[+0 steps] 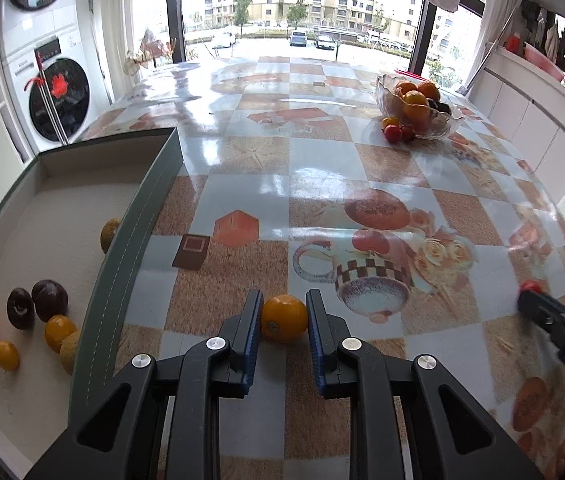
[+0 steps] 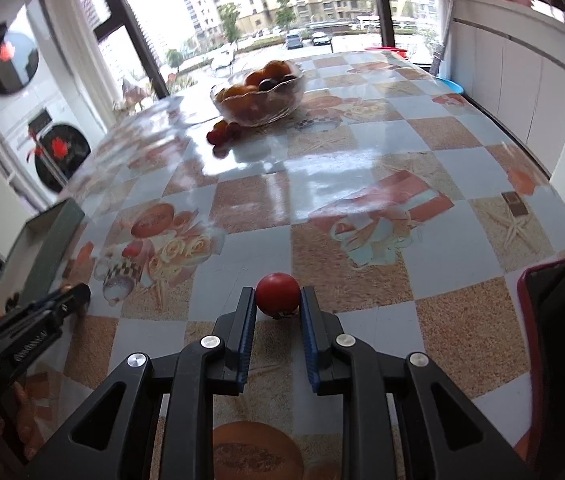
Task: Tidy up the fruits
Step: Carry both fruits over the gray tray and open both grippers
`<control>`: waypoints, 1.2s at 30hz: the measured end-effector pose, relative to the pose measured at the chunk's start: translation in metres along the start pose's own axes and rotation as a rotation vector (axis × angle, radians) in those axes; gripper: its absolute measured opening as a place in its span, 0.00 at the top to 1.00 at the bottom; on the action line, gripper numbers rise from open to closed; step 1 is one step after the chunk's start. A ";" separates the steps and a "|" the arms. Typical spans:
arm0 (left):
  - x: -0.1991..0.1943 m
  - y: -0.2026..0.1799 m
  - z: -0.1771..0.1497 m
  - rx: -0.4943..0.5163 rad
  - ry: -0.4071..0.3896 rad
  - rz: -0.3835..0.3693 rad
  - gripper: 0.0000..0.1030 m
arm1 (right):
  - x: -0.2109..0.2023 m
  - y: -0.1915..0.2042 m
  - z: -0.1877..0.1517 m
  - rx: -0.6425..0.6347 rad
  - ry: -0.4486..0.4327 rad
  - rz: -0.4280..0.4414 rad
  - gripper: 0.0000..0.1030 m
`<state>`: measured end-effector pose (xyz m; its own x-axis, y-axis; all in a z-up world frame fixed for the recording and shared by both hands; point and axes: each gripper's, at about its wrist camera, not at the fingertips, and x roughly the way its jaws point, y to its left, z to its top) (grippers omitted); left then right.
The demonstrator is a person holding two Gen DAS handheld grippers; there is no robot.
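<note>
Blurring bowl [image 2: 258, 92] fruit beyond gripper [image 2: 278, 300]

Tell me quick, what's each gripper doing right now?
Left gripper: closed on a small orange, which rests on the table.
Right gripper: closed on a red tomato, also down on the table.

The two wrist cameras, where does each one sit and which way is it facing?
Left wrist: on the left gripper, angled down over the table at an orange fruit between its fingers; green box at left.
Right wrist: on the right gripper, angled down at a red tomato between its fingers.
Shared: the glass fruit bowl, the window, and each view catches the other gripper.
</note>
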<state>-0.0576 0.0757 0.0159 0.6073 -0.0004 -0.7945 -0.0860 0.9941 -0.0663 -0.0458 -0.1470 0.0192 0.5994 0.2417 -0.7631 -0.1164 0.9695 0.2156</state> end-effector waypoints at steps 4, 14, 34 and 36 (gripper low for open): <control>-0.032 0.020 0.007 -0.043 -0.052 -0.020 0.77 | -0.001 0.028 0.009 -0.056 0.040 0.100 0.77; -0.063 0.122 0.004 -0.191 -0.025 0.165 0.77 | 0.013 0.168 0.028 -0.240 0.191 0.421 0.77; -0.058 0.158 -0.020 -0.231 -0.007 0.204 0.01 | 0.016 0.261 0.019 -0.482 0.238 0.277 0.00; -0.057 0.157 -0.021 -0.219 0.013 0.189 0.01 | 0.016 0.262 0.019 -0.525 0.211 0.210 0.00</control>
<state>-0.1226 0.2296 0.0379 0.5542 0.1801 -0.8126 -0.3660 0.9296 -0.0436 -0.0520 0.1101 0.0753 0.3570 0.3808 -0.8530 -0.6230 0.7774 0.0863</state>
